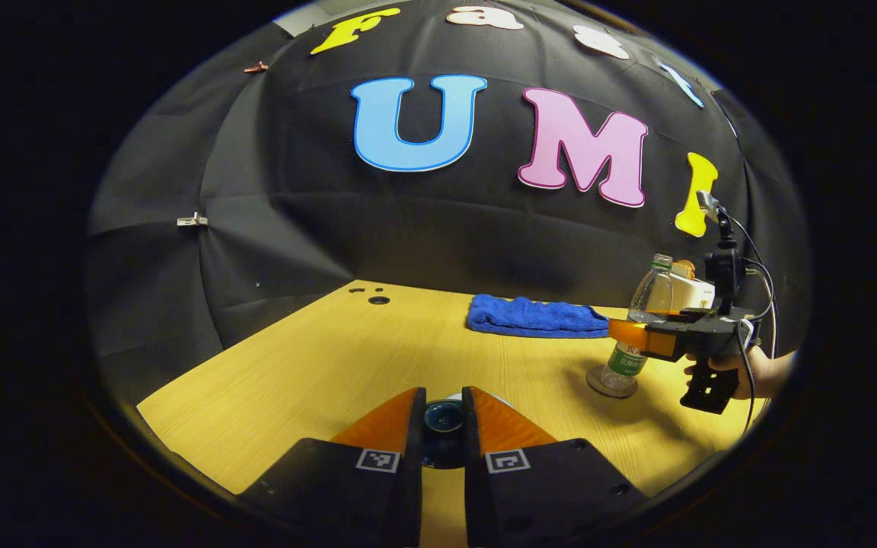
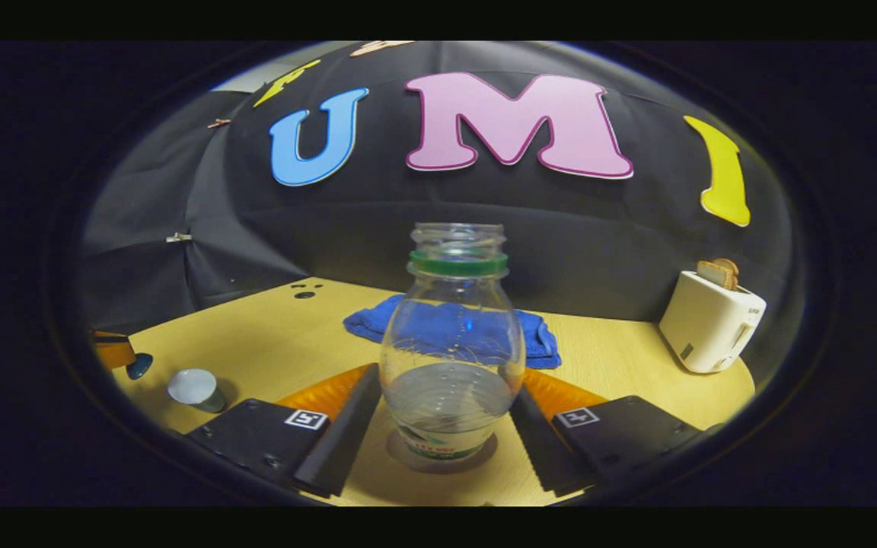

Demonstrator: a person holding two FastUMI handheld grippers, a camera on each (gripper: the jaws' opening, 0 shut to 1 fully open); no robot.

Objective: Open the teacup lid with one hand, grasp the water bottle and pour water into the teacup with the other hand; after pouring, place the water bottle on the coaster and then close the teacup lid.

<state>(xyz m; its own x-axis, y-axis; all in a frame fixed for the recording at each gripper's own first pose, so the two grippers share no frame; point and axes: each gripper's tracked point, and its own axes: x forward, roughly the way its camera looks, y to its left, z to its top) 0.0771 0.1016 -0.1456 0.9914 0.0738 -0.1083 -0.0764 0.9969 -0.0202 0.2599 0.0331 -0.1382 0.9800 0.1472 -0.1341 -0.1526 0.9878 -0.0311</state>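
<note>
Wooden counter [image 2: 621,342] carries the water bottle [image 2: 451,358] upright on its coaster [image 2: 484,455], between the right hand-held gripper's [image 2: 444,415] spread fingers. Left hand-held gripper [image 1: 443,426] clamps the teacup lid [image 1: 443,417]; teacup [image 2: 196,388] stands uncovered.

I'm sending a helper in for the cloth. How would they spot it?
Look along the back edge of the wooden table, against the black wall. The blue cloth lies crumpled there, left of the white toaster. It is the only soft, blue thing; its neighbours are hard: the clear water bottle and the toaster.
</note>
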